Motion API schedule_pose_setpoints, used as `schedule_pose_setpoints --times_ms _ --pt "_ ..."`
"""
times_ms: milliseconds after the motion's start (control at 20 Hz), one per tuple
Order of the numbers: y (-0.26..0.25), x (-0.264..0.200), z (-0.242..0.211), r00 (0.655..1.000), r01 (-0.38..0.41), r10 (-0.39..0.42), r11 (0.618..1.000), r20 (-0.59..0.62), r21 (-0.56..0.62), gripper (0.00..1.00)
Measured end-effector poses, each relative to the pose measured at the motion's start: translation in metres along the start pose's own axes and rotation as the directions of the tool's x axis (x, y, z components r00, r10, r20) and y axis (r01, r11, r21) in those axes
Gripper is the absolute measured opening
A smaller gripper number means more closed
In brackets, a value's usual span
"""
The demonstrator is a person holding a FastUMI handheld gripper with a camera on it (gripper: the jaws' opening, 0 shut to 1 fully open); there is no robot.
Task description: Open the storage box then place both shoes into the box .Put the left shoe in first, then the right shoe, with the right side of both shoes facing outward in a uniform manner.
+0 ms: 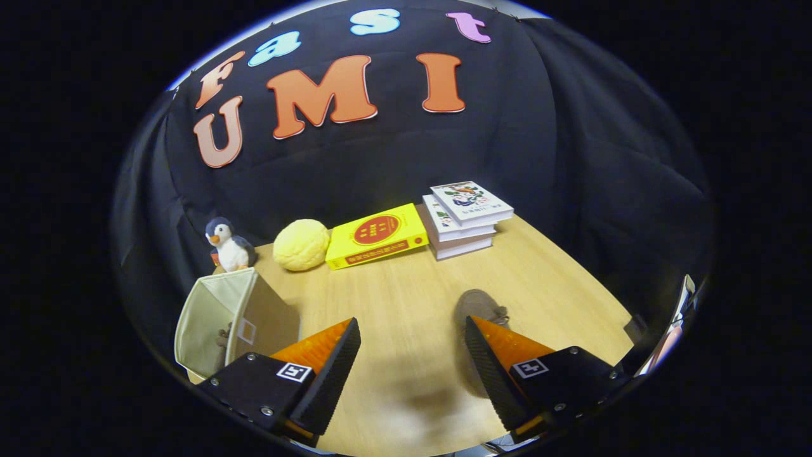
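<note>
storage box [219, 317] open, one shoe [223, 336] seemingly inside; second shoe [482, 308] on bench [393, 292] beside wide, empty fingers [412, 355]. second placement remains.

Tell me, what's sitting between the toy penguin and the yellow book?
A round yellow ball sits between the penguin and the yellow book, touching the book, in the gripper view. The tool is open, over bare table.
</note>
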State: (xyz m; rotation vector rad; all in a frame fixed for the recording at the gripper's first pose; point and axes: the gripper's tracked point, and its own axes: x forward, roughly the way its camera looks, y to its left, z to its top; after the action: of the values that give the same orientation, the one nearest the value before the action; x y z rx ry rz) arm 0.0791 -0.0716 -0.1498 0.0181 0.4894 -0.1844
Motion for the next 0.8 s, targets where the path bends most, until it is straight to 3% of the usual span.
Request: schedule_pose_setpoints --times_ms 250,450,600,800 --pt "-0.073 0.014 -0.010 0.999 0.039 -0.039 0.999 -0.027 -0.005 0.99" --pt "-0.113 0.038 -0.042 0.994 0.061 -0.063 0.998 -0.085 -0.021 0.99" --pt "-0.117 0.053 -0.068 0.990 0.033 -0.038 0.999 -0.133 -0.040 0.97" --pt "-0.111 0.073 -0.085 0.987 0.009 -0.020 0.998 -0.159 -0.070 0.86"
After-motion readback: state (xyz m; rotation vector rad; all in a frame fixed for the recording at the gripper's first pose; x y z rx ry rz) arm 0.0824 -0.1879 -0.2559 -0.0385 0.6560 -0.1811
